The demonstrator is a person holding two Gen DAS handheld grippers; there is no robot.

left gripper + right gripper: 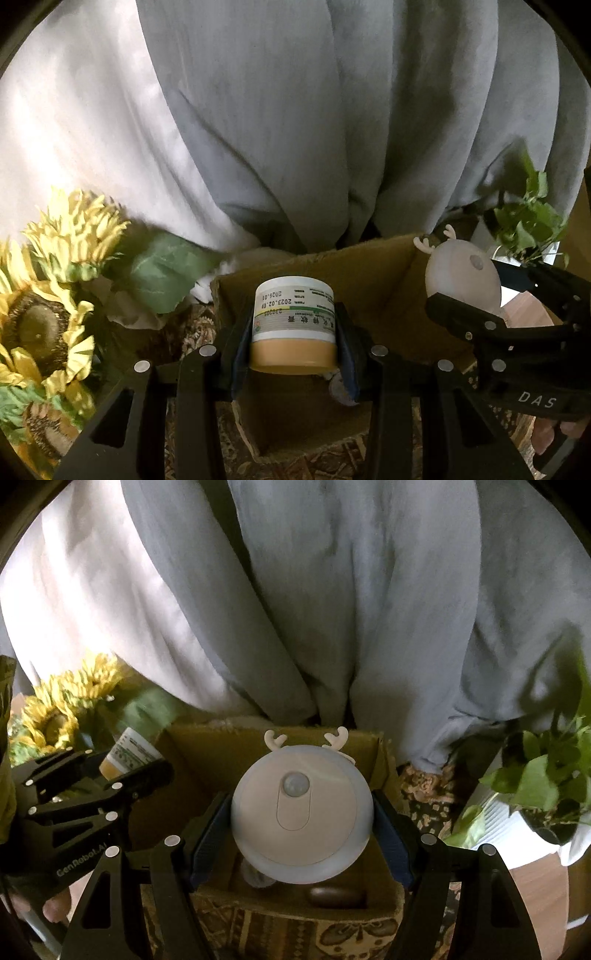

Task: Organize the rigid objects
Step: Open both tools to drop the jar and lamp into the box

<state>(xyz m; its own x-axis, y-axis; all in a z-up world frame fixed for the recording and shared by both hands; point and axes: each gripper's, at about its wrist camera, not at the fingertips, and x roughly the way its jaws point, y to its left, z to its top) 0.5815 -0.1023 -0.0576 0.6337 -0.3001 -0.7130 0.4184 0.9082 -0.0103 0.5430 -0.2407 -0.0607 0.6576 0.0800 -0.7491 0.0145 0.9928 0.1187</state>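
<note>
Grey curtains [295,129] fill the upper frame. Below them, at lower centre, sits my open cardboard box [384,771] on a patterned cloth. My right tongs [301,823] are clamped on the round white night light [299,812] (little antlers on top) above the box. My left tongs [293,332] grip an ointment jar [294,321], upside down, also over it.

Domestic room, lived-in: grey curtains [332,129], artificial sunflowers [48,295], potted green plant [546,786] in white pot, patterned cloth [295,938] beneath cardboard box [207,753].
</note>
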